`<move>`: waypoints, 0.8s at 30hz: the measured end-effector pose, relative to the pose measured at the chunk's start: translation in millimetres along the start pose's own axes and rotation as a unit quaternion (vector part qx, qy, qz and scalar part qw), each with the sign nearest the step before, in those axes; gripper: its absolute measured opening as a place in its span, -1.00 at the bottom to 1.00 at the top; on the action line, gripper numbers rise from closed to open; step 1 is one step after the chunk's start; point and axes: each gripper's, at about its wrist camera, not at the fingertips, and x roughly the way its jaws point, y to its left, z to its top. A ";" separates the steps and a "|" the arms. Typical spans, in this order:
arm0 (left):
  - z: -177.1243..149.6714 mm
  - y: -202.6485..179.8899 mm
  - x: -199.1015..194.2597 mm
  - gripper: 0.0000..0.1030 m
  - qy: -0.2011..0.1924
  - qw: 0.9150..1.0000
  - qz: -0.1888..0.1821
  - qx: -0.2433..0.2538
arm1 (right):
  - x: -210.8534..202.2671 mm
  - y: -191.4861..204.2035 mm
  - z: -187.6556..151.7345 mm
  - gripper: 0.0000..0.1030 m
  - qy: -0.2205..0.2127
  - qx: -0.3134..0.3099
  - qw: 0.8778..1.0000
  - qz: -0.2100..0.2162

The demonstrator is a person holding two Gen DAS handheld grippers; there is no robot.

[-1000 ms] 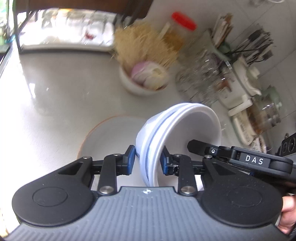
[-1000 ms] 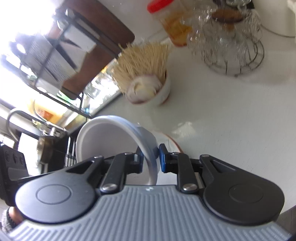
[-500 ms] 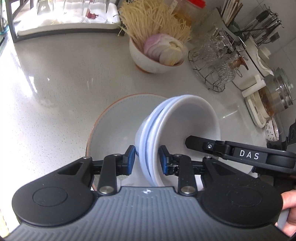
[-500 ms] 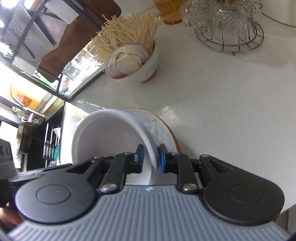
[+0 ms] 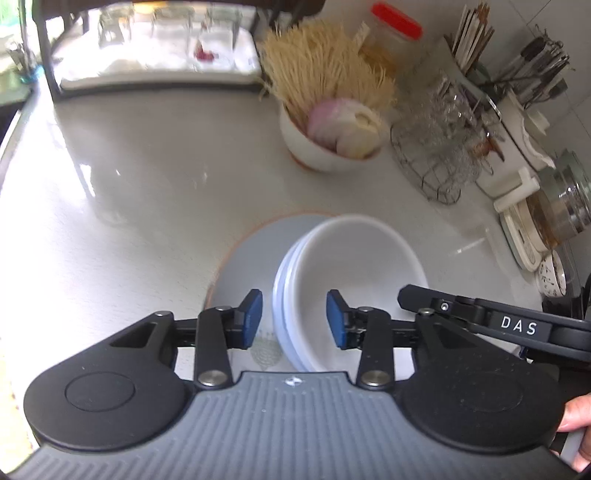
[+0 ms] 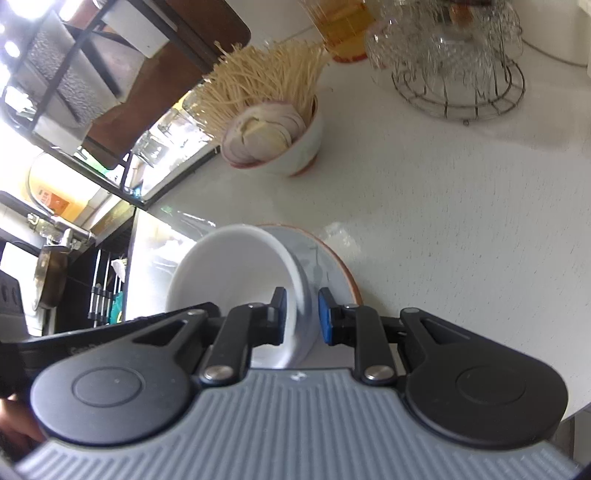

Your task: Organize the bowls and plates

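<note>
A stack of white bowls (image 5: 354,273) sits on a white plate with a brown rim (image 5: 251,254) on the counter. My left gripper (image 5: 294,319) is open, its blue pads spread to either side of the stack's near rim without touching it. In the right wrist view the same bowls (image 6: 236,273) rest on the plate (image 6: 332,258). My right gripper (image 6: 300,314) straddles the far rim with a small gap at each pad; it looks open. The right gripper's arm also shows in the left wrist view (image 5: 498,321).
A bowl of dry noodles and sliced onion (image 5: 332,125) stands behind the plate. A wire rack of glasses (image 5: 439,147), a red-lidded jar (image 5: 391,33), utensil holders (image 5: 517,74) and a dish rack (image 5: 147,48) line the back. The sink edge (image 6: 74,240) lies left.
The bowl stack came down onto the plate. My left gripper opened wide and let go of the rim; the right gripper's pads eased apart slightly.
</note>
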 end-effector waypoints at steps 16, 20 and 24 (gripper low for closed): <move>-39.7 -75.4 -110.4 -0.10 -0.110 0.992 0.043 0.038 | -107.4 -7.8 -31.0 -0.56 -0.111 -0.045 0.993 0.008; -61.5 -109.3 -139.6 -0.10 -0.138 0.988 0.039 0.051 | -149.2 -8.3 -39.7 -0.56 -0.148 -0.072 0.986 0.016; -86.3 -143.3 -168.4 -0.10 -0.171 0.982 0.051 0.068 | -191.0 -6.7 -52.3 -0.56 -0.187 -0.106 0.976 0.021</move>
